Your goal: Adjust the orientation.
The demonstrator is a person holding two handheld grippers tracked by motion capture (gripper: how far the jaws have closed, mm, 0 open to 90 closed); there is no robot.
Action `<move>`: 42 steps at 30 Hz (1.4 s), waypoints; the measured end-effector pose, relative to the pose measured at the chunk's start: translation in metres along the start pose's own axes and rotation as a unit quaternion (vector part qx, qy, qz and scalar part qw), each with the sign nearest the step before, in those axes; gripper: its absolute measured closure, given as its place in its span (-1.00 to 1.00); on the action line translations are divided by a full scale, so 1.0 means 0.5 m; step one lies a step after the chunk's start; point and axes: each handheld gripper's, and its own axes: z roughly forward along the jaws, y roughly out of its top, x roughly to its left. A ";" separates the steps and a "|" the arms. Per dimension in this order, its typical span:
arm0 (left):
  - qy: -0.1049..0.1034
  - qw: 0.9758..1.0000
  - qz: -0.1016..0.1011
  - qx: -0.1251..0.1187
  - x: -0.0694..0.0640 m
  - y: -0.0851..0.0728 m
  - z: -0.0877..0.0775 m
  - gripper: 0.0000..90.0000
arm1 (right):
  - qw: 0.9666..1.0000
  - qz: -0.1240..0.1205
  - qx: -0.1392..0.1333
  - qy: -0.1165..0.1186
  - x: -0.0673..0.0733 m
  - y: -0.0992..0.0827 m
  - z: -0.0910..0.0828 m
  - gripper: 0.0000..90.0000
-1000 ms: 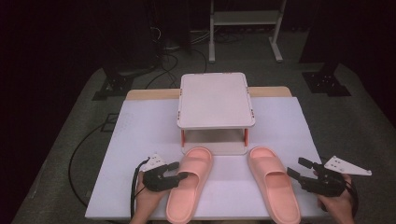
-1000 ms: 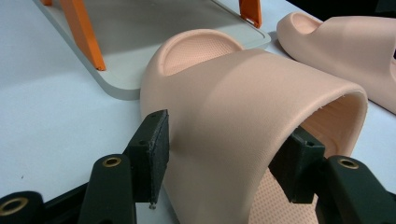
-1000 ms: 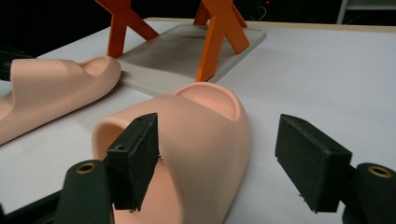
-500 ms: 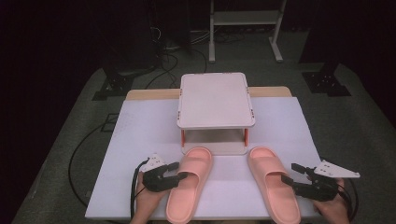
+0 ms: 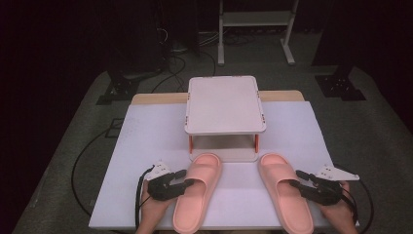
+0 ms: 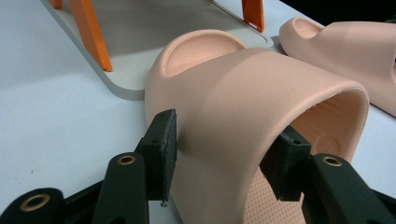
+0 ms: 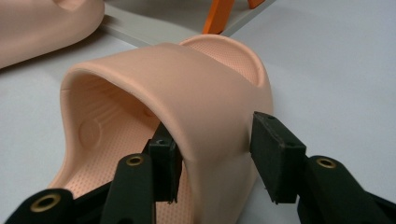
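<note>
Two pink slippers lie side by side on the white table, toes toward the stand. My left gripper (image 5: 189,178) reaches in from the left at the left slipper (image 5: 197,195). In the left gripper view its jaws have just been closing on that slipper's strap (image 6: 243,93), one pad outside, the other under the arch. My right gripper (image 5: 295,179) comes from the right at the right slipper (image 5: 285,195). Its jaws have just been closing too. The strap wall (image 7: 187,79) sits between its pads, one inside and one against the outer side.
A small white two-tier stand (image 5: 224,102) with orange legs stands just beyond the slippers' toes; its bottom board (image 6: 140,32) nearly touches them. The white table sheet (image 5: 146,141) spreads left and right. The person's hands hold the grippers at the near edge.
My right gripper has slid left and slightly down to the right slipper, and its wide-open jaws have closed around the strap's side. The left gripper has stayed at the left slipper.
</note>
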 end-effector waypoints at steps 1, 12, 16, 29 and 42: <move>0.001 1.000 0.000 -0.001 0.000 0.000 -0.001 0.14 | 1.000 0.000 0.000 0.000 0.000 0.000 0.000 0.23; 0.002 1.000 -0.005 -0.011 0.005 -0.001 -0.006 0.32 | 1.000 0.001 -0.004 -0.028 0.006 0.003 -0.003 0.43; 0.001 1.000 -0.010 -0.014 0.006 -0.001 -0.007 0.41 | 0.999 0.000 -0.003 -0.032 0.007 0.005 -0.002 0.48; -0.012 1.000 -0.011 -0.016 0.003 0.000 -0.013 0.56 | 0.999 -0.001 0.003 -0.034 0.013 0.012 -0.007 0.73; -0.027 0.999 -0.013 -0.025 0.002 0.007 -0.031 0.58 | 1.000 -0.001 -0.010 -0.017 0.038 0.035 -0.007 0.74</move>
